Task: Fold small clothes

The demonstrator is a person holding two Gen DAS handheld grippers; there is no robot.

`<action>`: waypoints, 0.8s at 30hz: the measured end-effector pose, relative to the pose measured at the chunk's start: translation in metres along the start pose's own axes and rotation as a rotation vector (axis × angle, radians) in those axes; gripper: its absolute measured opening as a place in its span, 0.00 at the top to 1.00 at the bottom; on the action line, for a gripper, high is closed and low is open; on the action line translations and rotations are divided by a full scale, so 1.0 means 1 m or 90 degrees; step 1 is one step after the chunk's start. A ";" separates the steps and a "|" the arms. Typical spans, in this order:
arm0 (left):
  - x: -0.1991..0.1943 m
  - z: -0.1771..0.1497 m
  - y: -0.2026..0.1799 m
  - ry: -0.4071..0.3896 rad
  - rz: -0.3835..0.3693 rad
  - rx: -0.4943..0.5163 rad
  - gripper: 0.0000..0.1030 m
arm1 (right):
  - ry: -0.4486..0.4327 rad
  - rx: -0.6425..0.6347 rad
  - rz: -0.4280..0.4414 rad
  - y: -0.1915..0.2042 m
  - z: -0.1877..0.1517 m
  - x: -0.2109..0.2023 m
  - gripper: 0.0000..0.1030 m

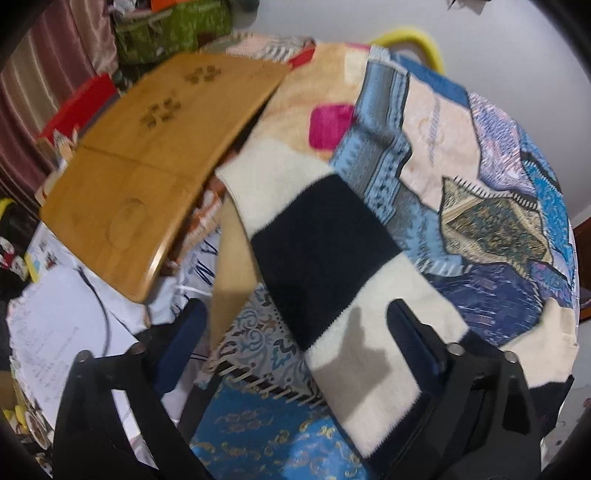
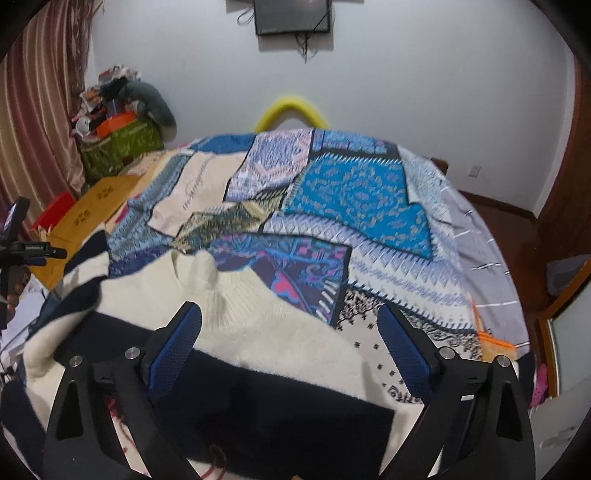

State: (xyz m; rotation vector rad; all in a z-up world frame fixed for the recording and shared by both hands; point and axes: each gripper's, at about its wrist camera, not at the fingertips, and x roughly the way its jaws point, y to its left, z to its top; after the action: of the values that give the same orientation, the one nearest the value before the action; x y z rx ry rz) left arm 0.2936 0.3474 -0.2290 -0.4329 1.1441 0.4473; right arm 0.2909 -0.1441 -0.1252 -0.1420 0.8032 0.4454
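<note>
We counted one green fabric bin [image 2: 120,147] against the far wall beside the striped curtain [image 2: 40,122], and it was heaped past its rim with an orange item, a grey stuffed shape and a jumble of smaller things we could not tell apart. One cream-and-navy striped sweater [image 2: 258,325] lay spread on the patchwork bedcover [image 2: 354,192], its ribbed collar toward the middle of the bed and one sleeve [image 1: 321,236] stretched out toward the wooden lap tray [image 1: 147,147] at the bed's edge. We held two grippers above it. Our left gripper [image 1: 295,325] hung with its jaws wide apart, one blue-padded finger over the cream band of the sleeve and the other off the sleeve's side, neither pad pressing the knit. Our right gripper [image 2: 291,325] likewise stood with its jaws wide apart over the sweater's shoulder near the collar, gripping nothing. We counted one lap tray, which bore two clusters of cut-out marks and one round recess, and one red box [image 1: 79,103] behind it. One yellow curved bar [image 2: 290,110] rose behind the bed, one dark screen [image 2: 291,16] hung on the white wall, and loose printed papers [image 1: 55,325] lay below the tray.
</note>
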 end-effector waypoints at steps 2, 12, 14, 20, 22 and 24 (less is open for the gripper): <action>0.012 0.001 0.004 0.016 0.001 -0.013 0.16 | 0.014 -0.014 0.009 0.000 -0.001 0.011 0.09; 0.034 0.001 -0.001 0.018 -0.028 -0.023 0.40 | 0.081 -0.022 0.042 -0.012 -0.001 0.063 0.19; 0.033 0.002 -0.001 0.012 -0.026 -0.026 0.46 | 0.095 -0.018 0.044 -0.013 -0.001 0.073 0.31; 0.019 0.006 -0.004 -0.012 -0.006 0.002 0.76 | 0.106 -0.003 0.086 -0.016 -0.005 0.084 0.57; 0.012 0.008 -0.005 -0.016 -0.016 0.012 0.87 | 0.102 -0.013 0.093 -0.014 -0.005 0.082 0.70; 0.004 0.010 -0.007 -0.026 -0.019 0.014 0.89 | 0.100 -0.026 0.092 -0.011 -0.005 0.080 0.79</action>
State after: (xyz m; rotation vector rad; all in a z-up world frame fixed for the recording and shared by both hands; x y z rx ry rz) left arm 0.3061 0.3471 -0.2285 -0.4193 1.1008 0.4149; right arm 0.3414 -0.1290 -0.1869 -0.1585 0.9628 0.5925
